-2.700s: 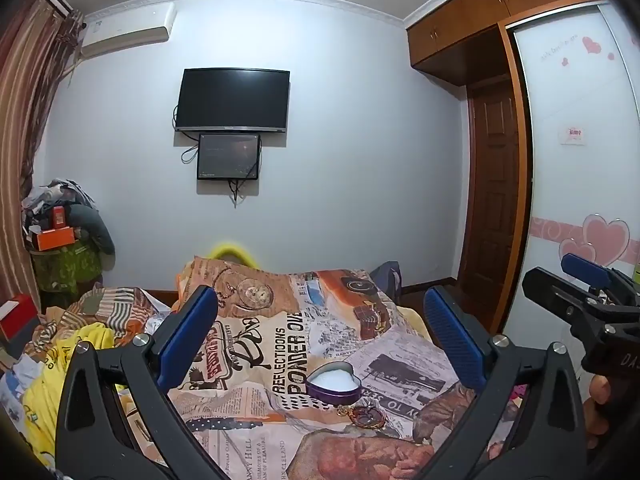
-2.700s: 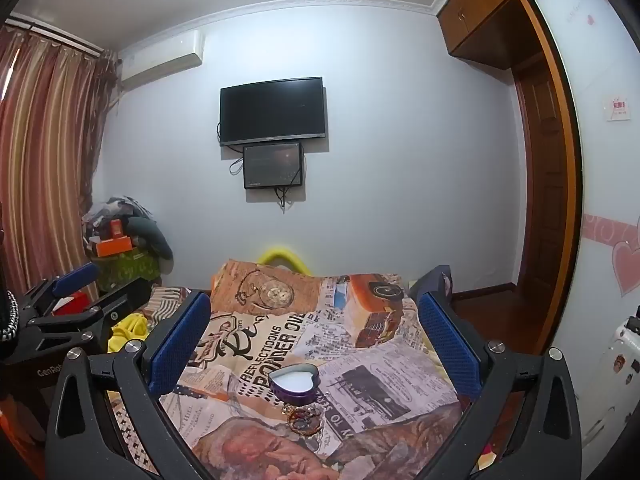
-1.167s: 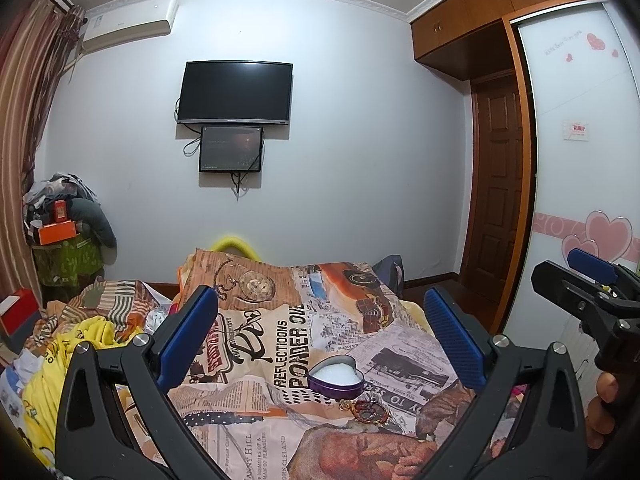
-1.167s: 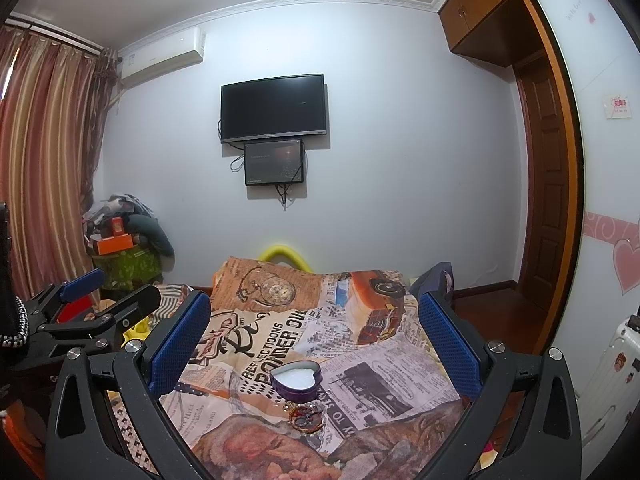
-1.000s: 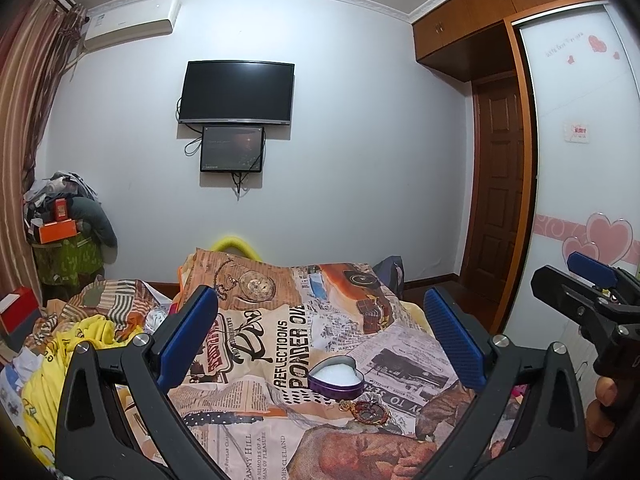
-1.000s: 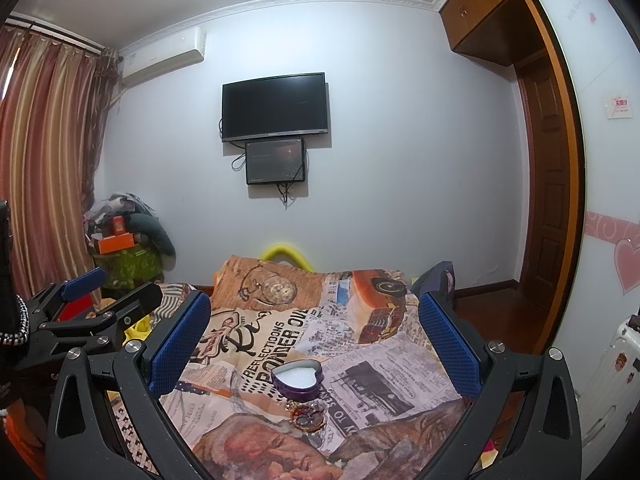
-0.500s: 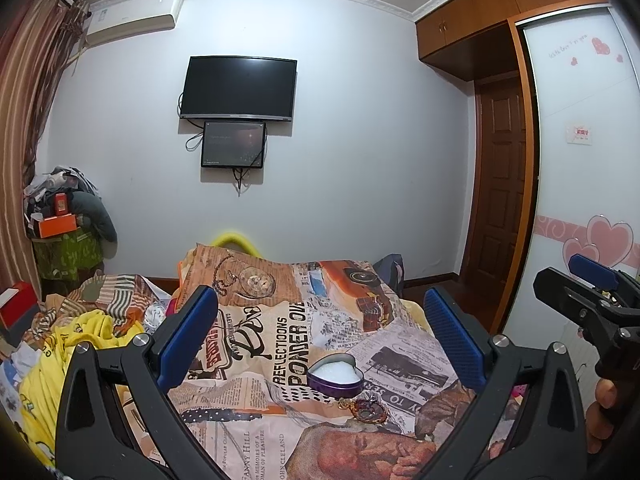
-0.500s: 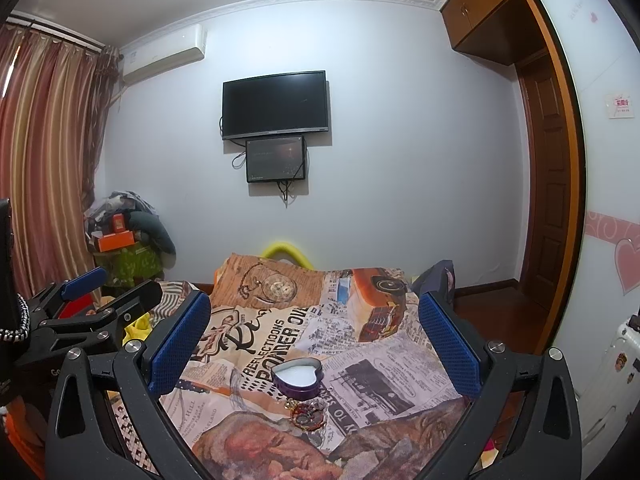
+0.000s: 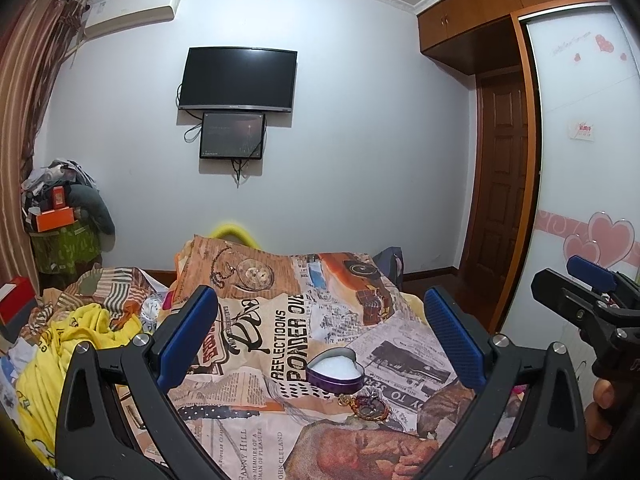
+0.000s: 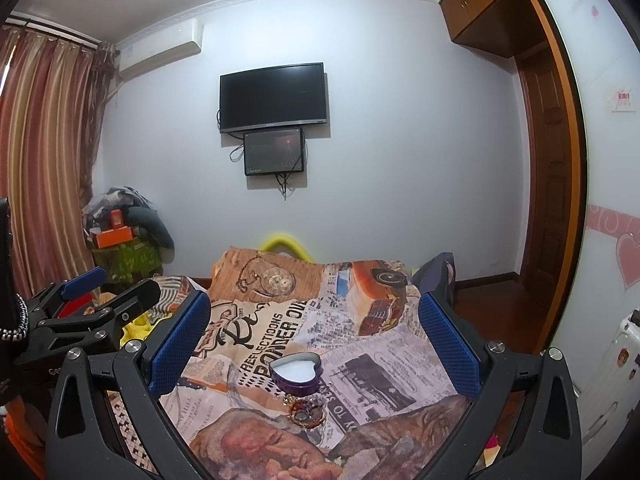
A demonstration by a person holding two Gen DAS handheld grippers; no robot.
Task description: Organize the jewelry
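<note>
Nothing's started, I'd say; left hand-held gripper (image 9: pixel 320 340) and right hand-held gripper (image 10: pixel 312 340) both gape wide, empty, above the bed (image 9: pixel 256 420); jewelry (image 10: pixel 306 411) lies heaped just beside the open heart-shaped box (image 10: pixel 297 373), none inside.

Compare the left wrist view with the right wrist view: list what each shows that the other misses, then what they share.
Only the left wrist view shows the yellow garment spread beside the bed, a red box at the left edge, and a hand holding the right hand-held gripper. Only the right wrist view shows the striped curtain at full width and the left hand-held gripper from the side. Both show the purple heart-shaped box, open with a white lining, the jewelry pile just in front of it on the newspaper-print bedspread, and the wall television.
</note>
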